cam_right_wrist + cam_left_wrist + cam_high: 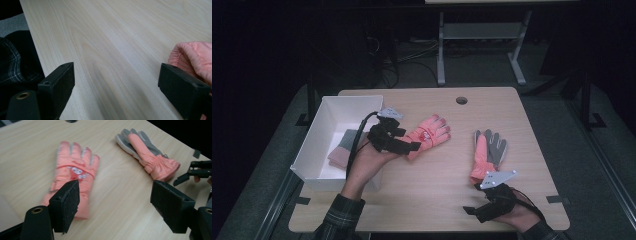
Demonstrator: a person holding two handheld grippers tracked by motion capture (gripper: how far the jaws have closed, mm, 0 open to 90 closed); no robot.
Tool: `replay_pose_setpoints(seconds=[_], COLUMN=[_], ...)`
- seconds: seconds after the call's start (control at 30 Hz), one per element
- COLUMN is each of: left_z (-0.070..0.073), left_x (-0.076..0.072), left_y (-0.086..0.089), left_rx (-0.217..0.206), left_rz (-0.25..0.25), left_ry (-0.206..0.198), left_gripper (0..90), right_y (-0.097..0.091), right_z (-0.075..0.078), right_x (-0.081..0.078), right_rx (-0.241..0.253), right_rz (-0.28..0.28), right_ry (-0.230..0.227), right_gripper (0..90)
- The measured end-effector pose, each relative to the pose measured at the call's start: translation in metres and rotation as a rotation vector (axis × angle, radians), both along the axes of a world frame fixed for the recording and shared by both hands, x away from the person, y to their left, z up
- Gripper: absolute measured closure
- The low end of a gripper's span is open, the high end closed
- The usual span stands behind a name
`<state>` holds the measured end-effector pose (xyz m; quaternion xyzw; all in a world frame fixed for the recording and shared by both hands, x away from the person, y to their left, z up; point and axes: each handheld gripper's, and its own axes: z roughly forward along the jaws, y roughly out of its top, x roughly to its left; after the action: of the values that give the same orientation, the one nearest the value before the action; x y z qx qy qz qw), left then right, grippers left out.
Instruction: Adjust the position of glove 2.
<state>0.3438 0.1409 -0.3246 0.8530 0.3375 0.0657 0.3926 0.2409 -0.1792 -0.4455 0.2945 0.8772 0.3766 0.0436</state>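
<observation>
Two pink-orange gloves lie on the wooden table. The left glove lies back up and carries a small cartoon print. The right glove is folded, so its grey palm shows. My left gripper hovers open at the cuff end of the left glove, nothing between its pads. My right gripper stands open over bare wood just below the right glove's cuff. In the left gripper view it shows at the far right.
A white open box stands at the table's left edge with a pink and grey knitted piece inside. A round cable hole sits near the far edge. Beyond the table are a desk frame and a dark floor.
</observation>
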Motion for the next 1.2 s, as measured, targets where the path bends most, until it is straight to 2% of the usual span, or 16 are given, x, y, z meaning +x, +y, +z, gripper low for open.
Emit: replay_pose_setpoints(seconds=[0.2, 0.23, 0.27, 0.33, 0.43, 0.53, 0.67, 0.73, 0.8, 0.9, 0.97, 1.13, 1.2], left_z=[-0.013, -0.015, -0.018, -0.024, -0.036, -0.049, -0.065, -0.071, -0.079, -0.087, -0.092, -0.104, -0.109], left_x=[-0.010, -0.011, -0.012, -0.015, -0.020, -0.025, -0.028, -0.029, -0.031, -0.035, -0.039, -0.048, -0.049], left_y=[-0.018, -0.020, -0.021, -0.022, -0.024, -0.025, -0.025, -0.025, -0.025, -0.025, -0.024, -0.020, -0.018], left_rx=[0.021, 0.020, 0.019, 0.022, 0.020, 0.014, 0.031, 0.033, 0.032, 0.043, 0.039, 0.060, 0.046], left_rz=[-0.040, -0.042, -0.045, -0.052, -0.063, -0.083, -0.087, -0.094, -0.096, -0.110, -0.121, -0.150, -0.160], left_ry=[0.006, 0.003, 0.003, -0.006, -0.001, 0.007, 0.009, 0.003, 0.011, -0.002, -0.001, -0.016, -0.005], left_gripper=[23.1, 23.1, 23.2, 23.2, 23.2, 23.1, 22.9, 22.9, 22.9, 21.5, 21.2, 18.9, 16.2], right_y=[-0.001, -0.001, -0.002, -0.003, -0.005, -0.008, -0.011, -0.013, -0.014, -0.021, -0.026, -0.042, -0.048], right_z=[0.006, 0.007, 0.010, 0.011, 0.014, 0.019, 0.027, 0.029, 0.032, 0.034, 0.036, 0.040, 0.040], right_x=[0.002, 0.002, 0.001, 0.001, 0.002, 0.005, 0.011, 0.017, 0.021, 0.027, 0.033, 0.052, 0.060], right_rx=[0.012, 0.017, 0.028, 0.035, 0.046, 0.060, 0.067, 0.067, 0.061, 0.061, 0.064, 0.068, 0.057], right_rz=[0.008, 0.009, 0.011, 0.008, 0.000, -0.006, -0.015, -0.018, -0.047, -0.060, -0.078, -0.147, -0.160], right_ry=[0.015, 0.014, 0.014, 0.016, 0.021, 0.007, -0.011, -0.041, -0.045, -0.074, -0.084, -0.114, -0.146], right_gripper=[15.7, 17.1, 22.9, 24.3, 34.2, 49.0, 64.4, 73.2, 81.7, 90.0, 90.0, 90.0, 90.0])
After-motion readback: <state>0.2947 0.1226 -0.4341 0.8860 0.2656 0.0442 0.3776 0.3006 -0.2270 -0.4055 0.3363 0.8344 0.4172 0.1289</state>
